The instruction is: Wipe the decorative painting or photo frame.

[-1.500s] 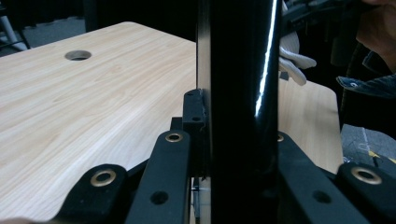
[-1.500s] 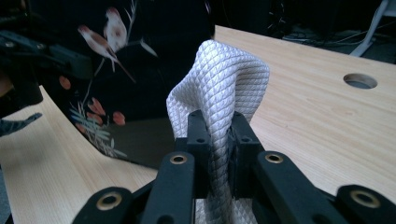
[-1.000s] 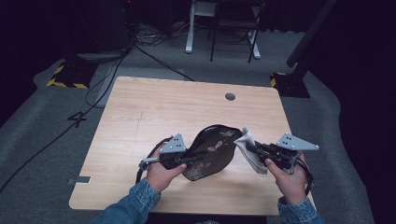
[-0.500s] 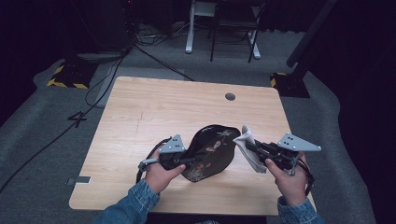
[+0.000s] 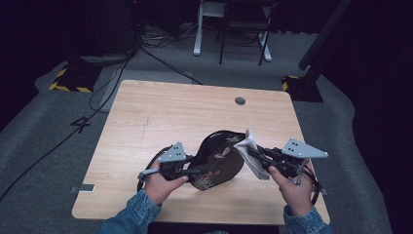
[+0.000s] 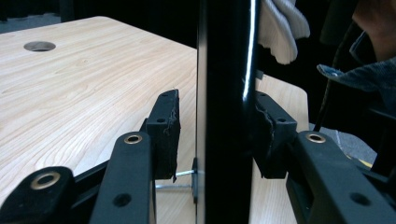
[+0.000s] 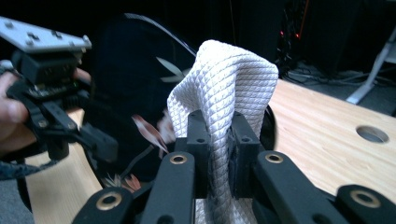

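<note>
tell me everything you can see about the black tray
The black tray is glossy, lacquer-like and curvy in outline, with pale leaf or flower motifs on its face. It stands tilted on edge on the wooden table. Its rim sits between the left tool's jaws, which have just been opening; a gap shows beside one pad. The white cloth, clamped in the right tool, is at its right edge.

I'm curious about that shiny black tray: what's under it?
The black tray stands tilted on the wooden table; its lower edge meets the wood. The left gripper, jaws just opened, straddles its rim. The tabletop beneath is hidden.
</note>
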### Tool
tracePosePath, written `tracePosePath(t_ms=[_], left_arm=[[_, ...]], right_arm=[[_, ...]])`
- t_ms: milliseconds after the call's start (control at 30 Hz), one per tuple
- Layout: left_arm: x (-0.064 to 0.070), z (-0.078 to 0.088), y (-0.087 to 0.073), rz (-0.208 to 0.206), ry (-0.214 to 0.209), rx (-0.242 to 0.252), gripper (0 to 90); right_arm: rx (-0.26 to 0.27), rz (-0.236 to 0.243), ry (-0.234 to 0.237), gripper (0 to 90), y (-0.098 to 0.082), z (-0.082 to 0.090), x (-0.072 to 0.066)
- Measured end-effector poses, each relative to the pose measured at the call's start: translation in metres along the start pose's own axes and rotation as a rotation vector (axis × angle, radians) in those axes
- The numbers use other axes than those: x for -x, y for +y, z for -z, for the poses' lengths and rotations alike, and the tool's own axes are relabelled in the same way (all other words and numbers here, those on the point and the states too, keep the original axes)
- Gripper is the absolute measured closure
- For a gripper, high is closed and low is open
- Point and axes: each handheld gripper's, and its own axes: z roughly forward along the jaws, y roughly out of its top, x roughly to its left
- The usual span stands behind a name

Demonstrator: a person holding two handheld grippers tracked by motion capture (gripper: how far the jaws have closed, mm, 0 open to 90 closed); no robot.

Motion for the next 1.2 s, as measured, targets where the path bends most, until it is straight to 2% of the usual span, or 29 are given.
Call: tracePosePath(t_ms=[33,200,333,467,533,833,1067,1200], left_arm=[[0.000,0.002,-0.001,-0.010,0.007,-0.006,57.3],[0.000,0.008,-0.009,0.001,0.022,-0.019,58.3],[-0.003,0.013,-0.017,0.011,0.019,-0.028,62.4],[-0.003,0.016,-0.022,-0.006,0.006,-0.034,74.1],[-0.003,0.017,-0.022,-0.023,0.000,-0.038,78.4],[-0.003,0.016,-0.021,-0.020,-0.002,-0.042,79.7],[-0.002,0.016,-0.021,-0.020,0.005,-0.047,79.7],[-0.002,0.016,-0.021,-0.019,0.007,-0.047,79.7]], right_arm=[[0.005,0.000,0.004,82.1,0.001,-0.001,-0.002],[0.017,0.021,0.024,82.2,0.010,-0.012,-0.011],[0.019,0.058,0.049,82.1,0.018,-0.030,-0.025],[0.021,0.092,0.054,82.1,0.025,-0.043,-0.037],[0.023,0.091,0.059,82.1,0.027,-0.045,-0.039],[0.011,0.137,0.062,82.2,0.029,-0.055,-0.052],[-0.004,0.161,0.099,82.2,0.030,-0.065,-0.066],[-0.009,0.166,0.109,82.2,0.030,-0.067,-0.069]])
